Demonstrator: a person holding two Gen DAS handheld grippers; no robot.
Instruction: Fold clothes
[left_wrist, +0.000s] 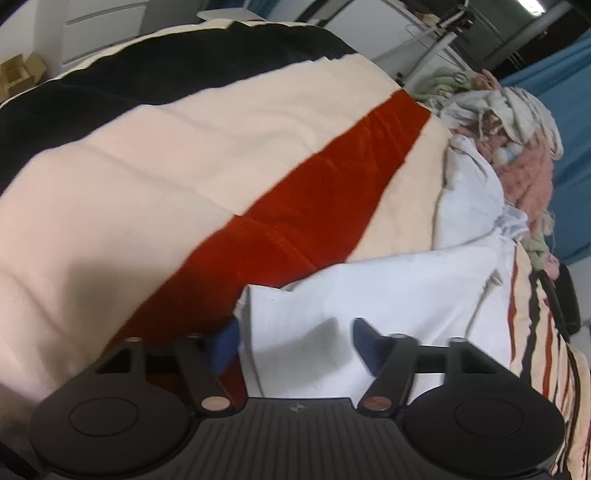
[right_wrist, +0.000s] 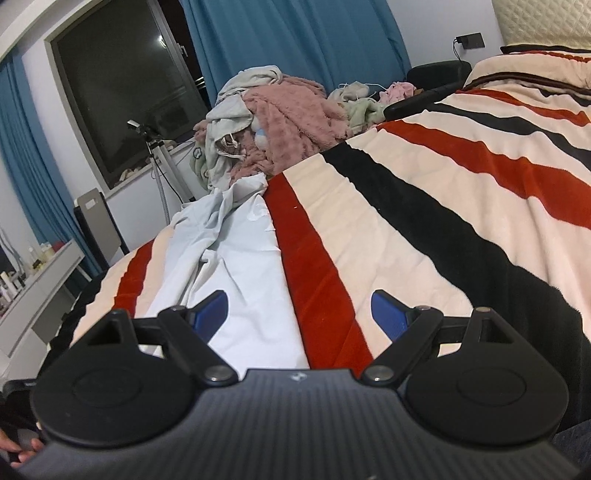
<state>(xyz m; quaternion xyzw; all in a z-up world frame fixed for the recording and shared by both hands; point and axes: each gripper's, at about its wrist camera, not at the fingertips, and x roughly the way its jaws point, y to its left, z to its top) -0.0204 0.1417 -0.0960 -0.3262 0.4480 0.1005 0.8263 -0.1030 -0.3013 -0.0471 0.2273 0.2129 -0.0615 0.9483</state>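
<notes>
A pale blue-white garment (left_wrist: 388, 295) lies spread on a striped bed blanket (left_wrist: 184, 166). My left gripper (left_wrist: 295, 338) is open, its blue fingers straddling the garment's near corner just above the cloth. In the right wrist view the same garment (right_wrist: 236, 258) stretches away along a red stripe, rumpled at its far end. My right gripper (right_wrist: 299, 310) is open and empty, low over the garment's near edge and the red stripe.
A heap of unfolded clothes (right_wrist: 280, 122), pink fleece and pale pieces, sits at the bed's far edge; it also shows in the left wrist view (left_wrist: 517, 140). Blue curtains (right_wrist: 295, 40), a dark window, a tripod (right_wrist: 162, 166) and a shelf stand beyond the bed.
</notes>
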